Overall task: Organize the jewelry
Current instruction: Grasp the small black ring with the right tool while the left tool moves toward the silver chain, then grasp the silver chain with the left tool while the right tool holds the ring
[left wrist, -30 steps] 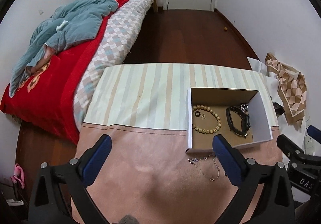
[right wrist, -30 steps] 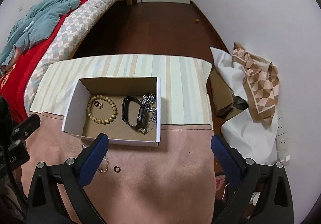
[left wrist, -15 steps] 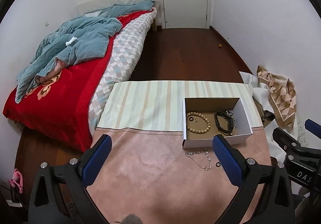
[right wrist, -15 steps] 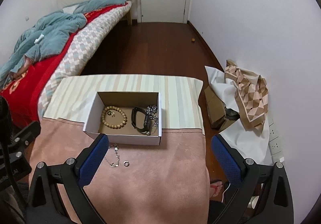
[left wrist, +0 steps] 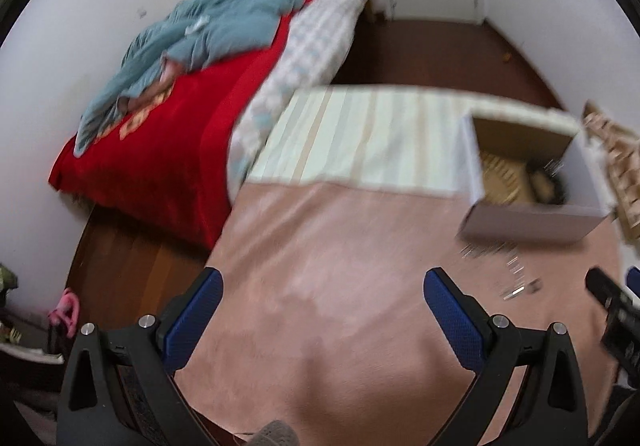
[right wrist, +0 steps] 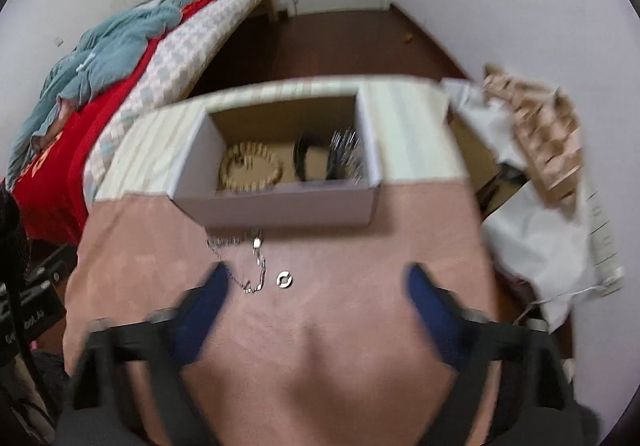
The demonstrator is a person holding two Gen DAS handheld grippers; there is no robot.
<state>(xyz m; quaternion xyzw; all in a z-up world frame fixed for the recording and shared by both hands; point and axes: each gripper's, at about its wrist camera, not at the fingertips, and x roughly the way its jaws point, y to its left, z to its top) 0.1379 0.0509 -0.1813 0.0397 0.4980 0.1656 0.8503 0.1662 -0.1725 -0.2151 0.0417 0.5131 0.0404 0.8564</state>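
Both views motion-blurred. Right gripper [right wrist: 314,282] spread wide, empty, low over pink cloth [right wrist: 320,346], aimed at loose pieces. Silver chain [right wrist: 244,258] lies just in front of box [right wrist: 276,208]; small ring [right wrist: 284,279] beside chain, between fingertips' line. Likely next pick: ring or chain, both outside box.

Box open-topped, holds bead bracelet [right wrist: 251,171], black band [right wrist: 306,160], silver tangle [right wrist: 346,150] — sorted items gathered there.

Left gripper [left wrist: 320,292] also wide, empty, off to side over bare cloth; probably kept clear of right's work.
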